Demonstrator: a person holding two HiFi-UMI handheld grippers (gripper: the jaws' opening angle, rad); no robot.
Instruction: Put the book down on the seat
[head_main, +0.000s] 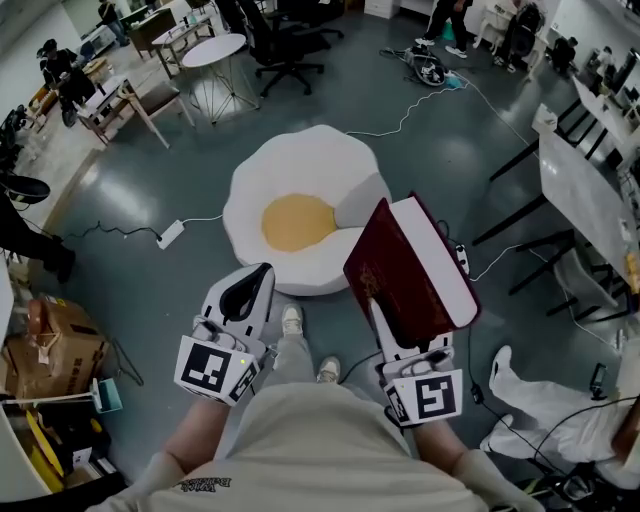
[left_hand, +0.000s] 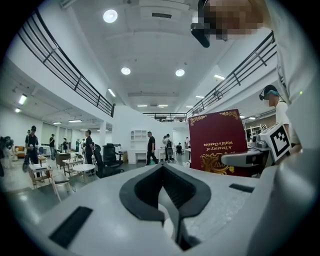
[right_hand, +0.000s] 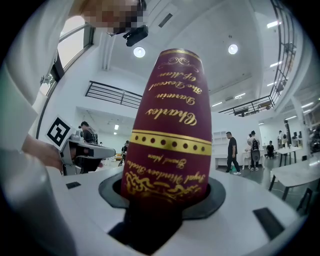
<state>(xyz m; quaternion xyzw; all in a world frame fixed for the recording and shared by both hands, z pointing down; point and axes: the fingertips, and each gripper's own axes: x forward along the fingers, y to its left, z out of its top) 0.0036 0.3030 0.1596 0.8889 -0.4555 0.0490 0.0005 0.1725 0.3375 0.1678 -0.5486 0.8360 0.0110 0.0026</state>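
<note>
The floor (head_main: 150, 200) is grey, with the seat (head_main: 300, 215) (white, egg-shaped, yellow centre) lying on it. Only the head view shows the seat; neither gripper view contains it. The book (head_main: 410, 275), maroon with a white page edge, is off the seat. It stands tilted in the right gripper (head_main: 385, 315) and overlaps the seat's right rim in the head view. The right gripper view adds what the head view hides: the gold-lettered spine sits between the jaws, both clamped on it. The left gripper (head_main: 255, 278) hangs over the seat's near rim. Its own view shows the jaws pressed together on nothing, with the book's front cover at right.
</note>
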